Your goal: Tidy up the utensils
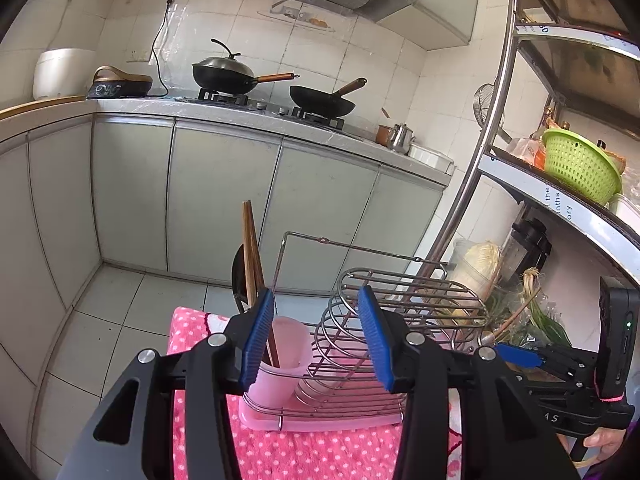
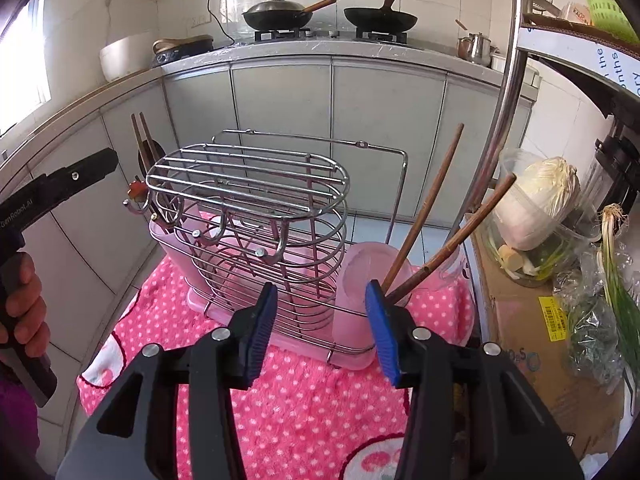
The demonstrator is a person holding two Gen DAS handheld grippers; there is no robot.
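Wire rack (image 2: 256,216): steel, on a pink tray (image 2: 288,340), standing on a pink dotted towel (image 2: 304,412); a pink cup at each end

Left cup (image 1: 286,356): holds a pair of brown chopsticks (image 1: 250,252), standing nearly upright, tips down in the cup

Right cup (image 2: 360,280): holds a second chopstick pair (image 2: 436,220), leaning to the right, spread apart at the tops

Left gripper (image 1: 316,336): released, blue pads apart, nothing between them; the left pad sits just in front of the left cup and its chopsticks, whether touching cannot be told

Right gripper (image 2: 320,320): released, pads apart and empty; the right pad lies just beside the lower ends of the leaning chopsticks at the cup's rim

Hand (image 2: 24,304): grips the left gripper's handle, at the left edge of the right wrist view

Background: two woks (image 1: 276,84) on a stove, grey cabinets (image 1: 224,196), green basket (image 1: 580,168) on a shelf, cabbage (image 2: 536,200) in a clear tub
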